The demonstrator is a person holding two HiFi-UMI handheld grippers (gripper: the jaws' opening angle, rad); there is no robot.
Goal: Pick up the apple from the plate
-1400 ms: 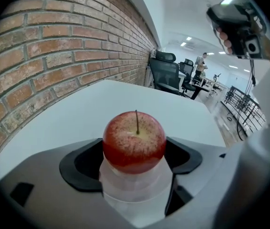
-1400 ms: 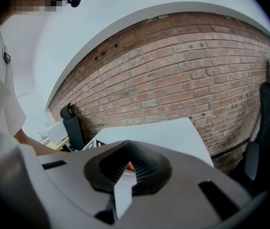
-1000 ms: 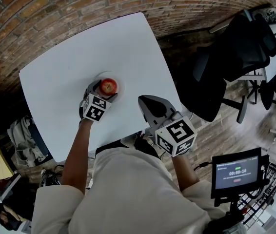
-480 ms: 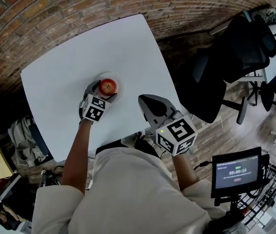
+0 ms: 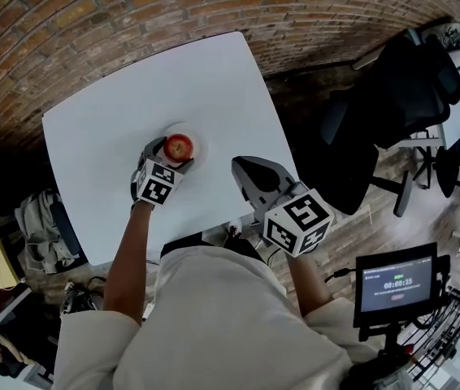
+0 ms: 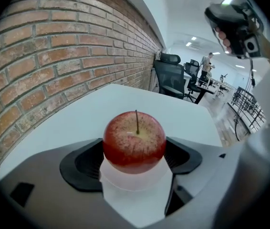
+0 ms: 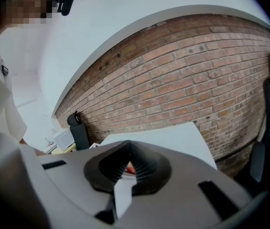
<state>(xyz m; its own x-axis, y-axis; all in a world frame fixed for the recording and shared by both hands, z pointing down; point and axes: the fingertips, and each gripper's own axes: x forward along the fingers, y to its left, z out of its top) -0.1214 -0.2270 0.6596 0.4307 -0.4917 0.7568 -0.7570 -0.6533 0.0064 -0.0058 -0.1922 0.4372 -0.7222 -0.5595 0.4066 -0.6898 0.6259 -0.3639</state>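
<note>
Room inventory.
- Wall: red-brown brick, running behind the table's far edges.
- Table: white top, rounded corners, set close to the wall.
- Floor: wood planks, right of the table.
- Office chair: black, high-backed, right of the table.
- Screen: lit, on a stand, lower right.
- Bags: heaped on the floor, left.
- Ceiling lights: bright, at the room's far end.
</note>
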